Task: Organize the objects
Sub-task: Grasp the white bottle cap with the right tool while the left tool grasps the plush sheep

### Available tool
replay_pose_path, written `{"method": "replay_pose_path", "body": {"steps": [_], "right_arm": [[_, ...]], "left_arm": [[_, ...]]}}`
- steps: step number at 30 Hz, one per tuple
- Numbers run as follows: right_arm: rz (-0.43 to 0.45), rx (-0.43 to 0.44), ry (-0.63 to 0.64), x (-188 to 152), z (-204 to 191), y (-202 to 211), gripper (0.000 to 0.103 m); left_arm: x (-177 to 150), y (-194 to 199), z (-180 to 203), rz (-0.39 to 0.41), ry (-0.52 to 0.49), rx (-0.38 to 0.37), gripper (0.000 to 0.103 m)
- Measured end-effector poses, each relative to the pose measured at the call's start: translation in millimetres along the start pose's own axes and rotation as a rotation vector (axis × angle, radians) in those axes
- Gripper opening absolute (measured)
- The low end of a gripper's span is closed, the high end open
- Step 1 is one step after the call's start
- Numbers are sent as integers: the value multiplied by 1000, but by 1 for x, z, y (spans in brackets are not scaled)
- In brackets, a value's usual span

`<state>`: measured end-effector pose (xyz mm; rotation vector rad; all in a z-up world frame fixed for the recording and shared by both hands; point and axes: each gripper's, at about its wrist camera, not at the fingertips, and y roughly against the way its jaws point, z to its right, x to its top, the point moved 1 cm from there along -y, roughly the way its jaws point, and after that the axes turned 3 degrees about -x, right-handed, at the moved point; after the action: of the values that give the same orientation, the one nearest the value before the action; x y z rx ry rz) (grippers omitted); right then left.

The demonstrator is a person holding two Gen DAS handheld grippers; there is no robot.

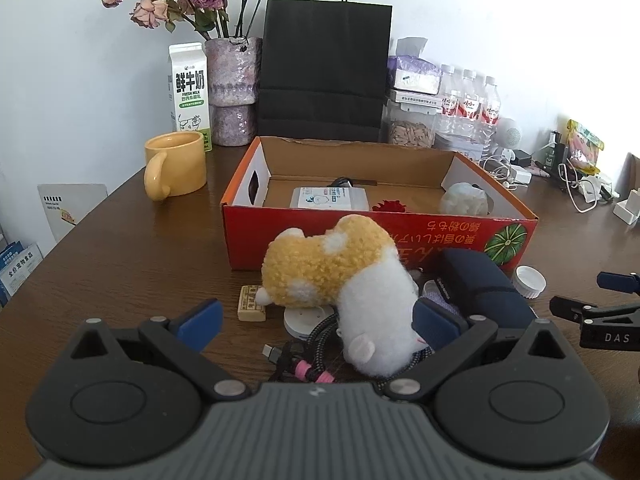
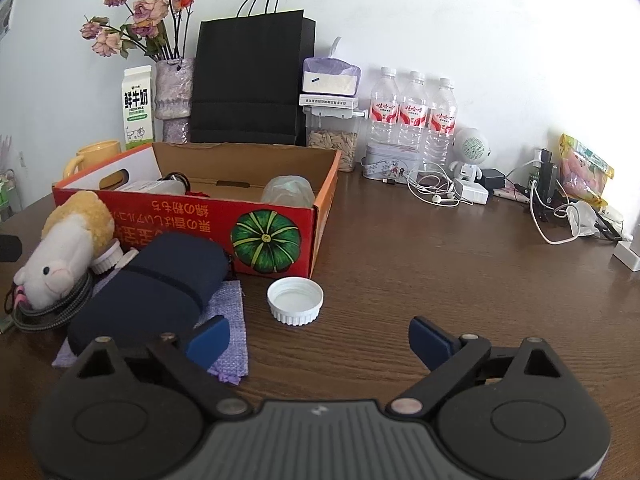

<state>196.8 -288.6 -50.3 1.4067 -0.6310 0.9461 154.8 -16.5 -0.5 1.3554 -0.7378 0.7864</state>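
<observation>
Both our grippers stand spread wide: the left gripper [image 1: 320,330] straddles the plush toy [image 1: 344,284] without pinching it, the right gripper [image 2: 318,340] holds nothing. Just beyond the right one sits a white cap [image 2: 295,300], near the red box [image 2: 280,232], whose front wall the toy leans against.

You get soft, even daylight in both views, and it seems to enter from the right, where the wall [image 2: 500,32] washes out to near white. The desk [image 2: 400,248] carries a mild sheen but no hard glare, and shadows under things stay faint. Fisheye bending curves the desk edges and darkens the corners. Nearby surfaces look sharp; the small clutter far right is probably too soft for you to read.
</observation>
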Motion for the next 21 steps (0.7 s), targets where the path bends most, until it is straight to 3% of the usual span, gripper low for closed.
{"method": "replay_pose_path", "body": {"steps": [13,17,19,21], "right_arm": [[-72,61,-12,19,0,-58,70],[-83,92,-34,17,2,-62,47],[-78,98,-30,17,1,-60,39],[-74,100,-26,16,0,-59,39]], "left_arm": [[5,-18,11,-23,-2,-5,103],[6,-24,13,-34,5,-8,103],[7,-28,14,-42,8,-9,103],[7,-31,15,-50,9,-11,103]]}}
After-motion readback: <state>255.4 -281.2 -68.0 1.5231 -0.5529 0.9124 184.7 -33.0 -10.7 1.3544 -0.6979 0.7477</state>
